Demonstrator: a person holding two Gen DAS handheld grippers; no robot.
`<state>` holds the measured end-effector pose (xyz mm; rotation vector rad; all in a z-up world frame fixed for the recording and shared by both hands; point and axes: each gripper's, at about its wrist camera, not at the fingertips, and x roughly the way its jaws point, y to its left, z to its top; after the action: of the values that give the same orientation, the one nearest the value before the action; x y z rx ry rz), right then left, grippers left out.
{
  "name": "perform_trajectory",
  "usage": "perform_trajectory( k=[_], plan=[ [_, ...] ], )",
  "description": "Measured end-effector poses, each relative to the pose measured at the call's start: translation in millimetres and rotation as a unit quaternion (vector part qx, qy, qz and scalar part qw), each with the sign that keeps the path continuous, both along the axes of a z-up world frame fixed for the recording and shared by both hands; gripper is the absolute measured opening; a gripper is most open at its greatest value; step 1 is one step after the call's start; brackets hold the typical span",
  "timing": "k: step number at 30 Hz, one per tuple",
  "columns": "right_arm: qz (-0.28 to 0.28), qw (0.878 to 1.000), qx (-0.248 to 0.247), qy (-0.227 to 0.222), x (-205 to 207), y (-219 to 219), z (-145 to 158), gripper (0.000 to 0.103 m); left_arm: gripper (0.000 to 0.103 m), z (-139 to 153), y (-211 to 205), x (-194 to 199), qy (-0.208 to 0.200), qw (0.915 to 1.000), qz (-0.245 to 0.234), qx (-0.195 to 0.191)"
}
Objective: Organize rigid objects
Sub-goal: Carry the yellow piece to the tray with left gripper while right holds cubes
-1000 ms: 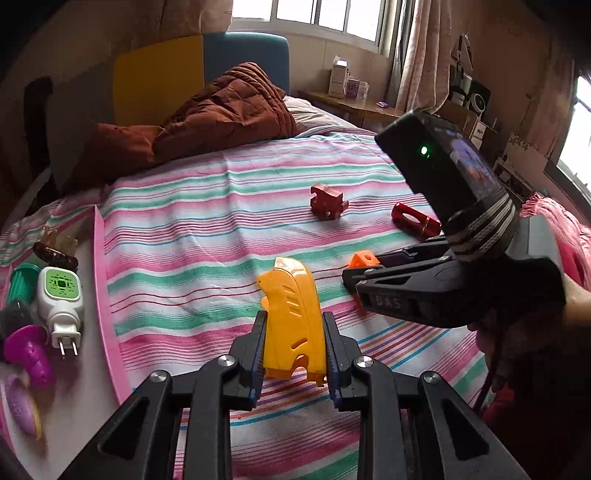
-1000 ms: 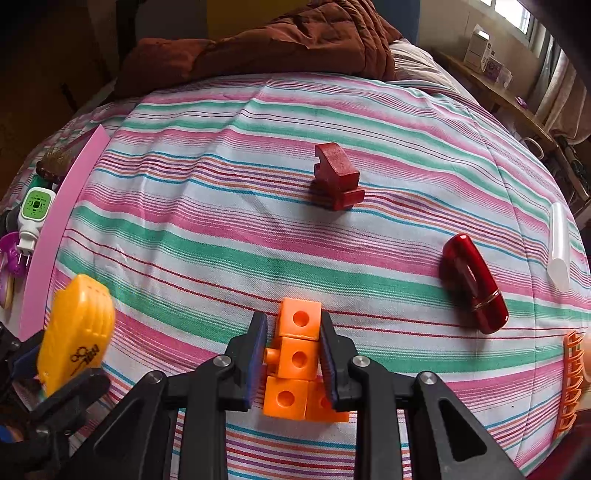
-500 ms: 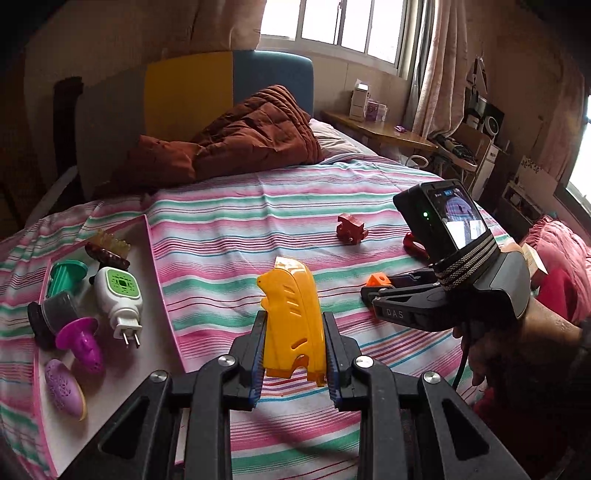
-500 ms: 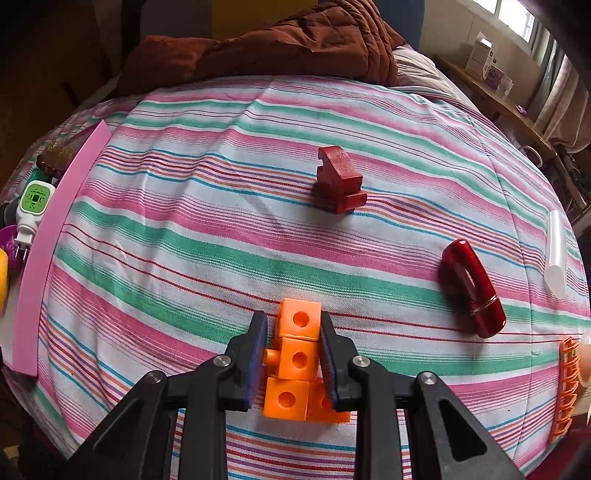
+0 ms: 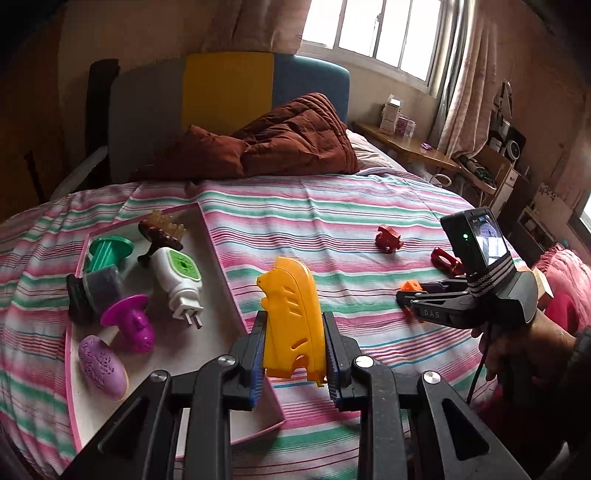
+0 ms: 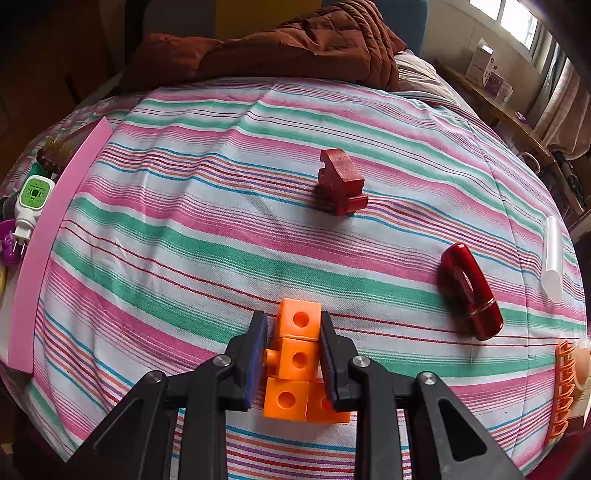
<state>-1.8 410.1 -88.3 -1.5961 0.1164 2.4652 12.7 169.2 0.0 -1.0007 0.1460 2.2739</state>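
Striped bed [image 5: 332, 221], padded headboard [image 5: 229, 88], daylit curtained window [image 5: 373, 29]

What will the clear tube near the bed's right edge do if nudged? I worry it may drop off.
The clear tube looks round and smooth, so it would probably roll sideways. It lies close to the striped sheet's falling edge, so a roll could carry it off. It seems light, likely plastic.

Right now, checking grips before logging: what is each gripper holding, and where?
Left gripper clamps the yellow plastic piece by its lower sides. Right gripper clamps the orange cube block across its middle cube.
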Motion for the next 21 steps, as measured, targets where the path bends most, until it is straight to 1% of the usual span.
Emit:
perform_trajectory(
  k=[5,9,11,15,21],
  plan=[
    [0.0,1.0,0.002,0.0,2.5,-1.7,0.9,0.026,0.027,-1.0,-53.8,-17.6,-0.01,0.9982,0.058,0.008],
    [0.0,1.0,0.003,-0.001,2.4,-1.7,1.0,0.026,0.027,-13.2,-101.3,-30.9,-0.032,0.9936,0.108,0.005],
    [0.001,1.0,0.005,-0.002,1.8,-2.1,1.0,0.026,0.027,-21.6,-116.9,-33.2,-0.035,0.9915,0.125,-0.005],
    [0.001,1.0,0.006,-0.002,1.2,-1.4,0.4,0.026,0.027,-40.7,-131.9,-34.7,-0.058,0.9883,0.14,-0.016],
    [0.002,1.0,0.007,-0.002,1.3,-1.1,0.4,0.026,0.028,-56.2,-123.8,-37.0,-0.071,0.9881,0.134,-0.024]
  ],
)
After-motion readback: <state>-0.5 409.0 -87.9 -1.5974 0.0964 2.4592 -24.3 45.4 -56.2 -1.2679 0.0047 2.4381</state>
